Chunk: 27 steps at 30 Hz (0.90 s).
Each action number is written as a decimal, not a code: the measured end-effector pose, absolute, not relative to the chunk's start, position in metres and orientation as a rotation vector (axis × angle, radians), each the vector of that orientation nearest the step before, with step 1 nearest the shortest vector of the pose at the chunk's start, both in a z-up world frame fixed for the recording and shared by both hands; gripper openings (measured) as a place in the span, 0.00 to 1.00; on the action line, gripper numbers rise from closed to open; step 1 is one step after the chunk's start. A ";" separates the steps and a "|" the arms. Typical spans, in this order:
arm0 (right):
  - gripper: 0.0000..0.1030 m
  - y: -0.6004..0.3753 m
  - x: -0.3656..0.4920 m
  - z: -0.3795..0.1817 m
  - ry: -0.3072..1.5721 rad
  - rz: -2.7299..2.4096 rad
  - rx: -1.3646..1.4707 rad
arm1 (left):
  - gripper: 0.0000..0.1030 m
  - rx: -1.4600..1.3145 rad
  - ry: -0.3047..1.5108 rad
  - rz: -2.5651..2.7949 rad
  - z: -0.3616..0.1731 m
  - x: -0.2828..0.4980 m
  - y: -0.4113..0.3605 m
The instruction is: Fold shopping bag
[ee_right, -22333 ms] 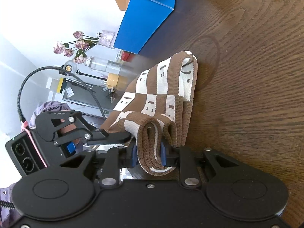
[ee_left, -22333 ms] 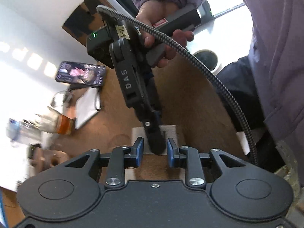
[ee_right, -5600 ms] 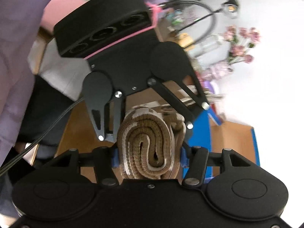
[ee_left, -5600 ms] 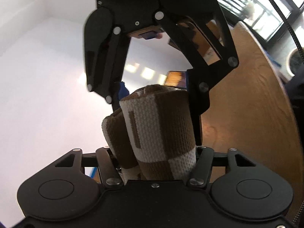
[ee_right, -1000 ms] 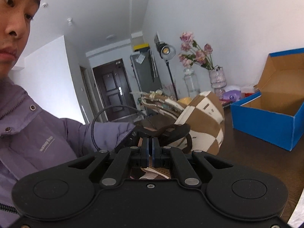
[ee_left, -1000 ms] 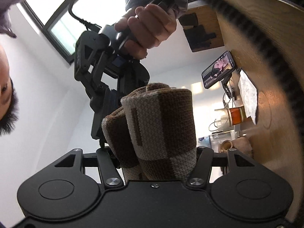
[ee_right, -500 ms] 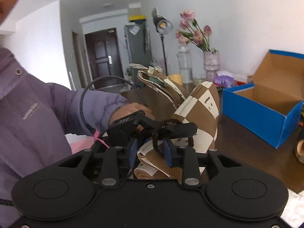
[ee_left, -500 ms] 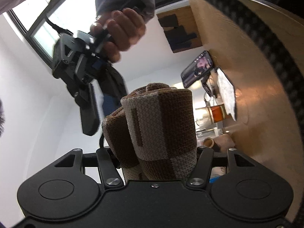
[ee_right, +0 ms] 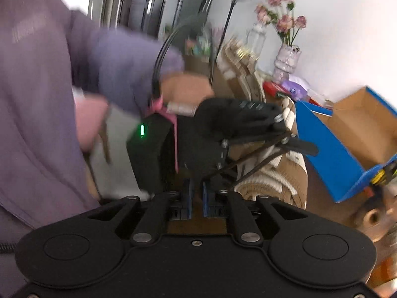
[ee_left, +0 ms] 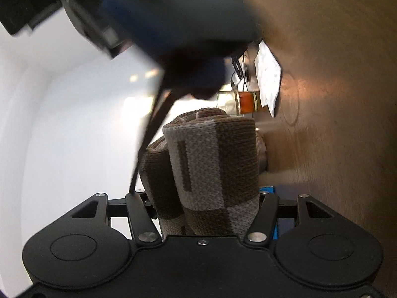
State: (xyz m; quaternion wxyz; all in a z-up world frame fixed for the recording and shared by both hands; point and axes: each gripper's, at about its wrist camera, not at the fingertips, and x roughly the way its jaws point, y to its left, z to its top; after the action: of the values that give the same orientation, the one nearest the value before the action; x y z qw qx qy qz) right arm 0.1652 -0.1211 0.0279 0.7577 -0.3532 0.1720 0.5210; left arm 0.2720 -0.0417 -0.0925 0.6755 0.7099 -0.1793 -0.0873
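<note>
The left gripper [ee_left: 202,198] has its fingers clamped on the shopping bag [ee_left: 211,164], a brown and cream checked knit rolled into a thick bundle that fills the gap between the fingers and sticks out ahead of them; the bundle is held in the air, with the wooden tabletop [ee_left: 335,99] running up the right side of this view; near the bag's far end stand a glass jar [ee_left: 245,100] with an orange band and a white cloth [ee_left: 268,79]; a dark, blurred shape fills the upper part of the view, too smeared to identify.

The right gripper [ee_right: 196,198] has its blue-padded fingers [ee_right: 187,197] slightly parted with nothing between them; just beyond, to the right, sits the rolled bag, its coiled layers showing; a hand [ee_right: 186,87] in a purple sleeve [ee_right: 119,67] holds the left gripper's handle; farther right an open blue box [ee_right: 330,154] rests on the tabletop; a vase of pink flowers [ee_right: 286,57] stands against the far wall.
</note>
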 end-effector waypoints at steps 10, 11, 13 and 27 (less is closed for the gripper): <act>0.22 -0.090 0.153 -0.008 0.317 0.928 -1.211 | 0.52 1.341 -0.111 -0.245 -0.047 0.291 -0.064; 0.25 -0.088 0.154 -0.014 0.304 0.887 -1.256 | 0.51 1.303 -0.094 -0.247 -0.042 0.292 -0.065; 0.26 -0.085 0.154 -0.022 0.264 0.807 -1.324 | 0.50 1.217 -0.053 -0.258 -0.029 0.293 -0.065; 0.36 -0.080 0.150 -0.029 0.203 0.518 -1.323 | 0.46 1.006 -0.052 -0.306 -0.001 0.280 -0.059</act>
State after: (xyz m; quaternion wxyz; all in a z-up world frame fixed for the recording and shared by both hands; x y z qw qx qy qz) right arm 0.1503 -0.0803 -0.0286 0.7533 -0.6063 0.0930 0.2374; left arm 0.2799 -0.0589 -0.0009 0.8646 0.4801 -0.0246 -0.1462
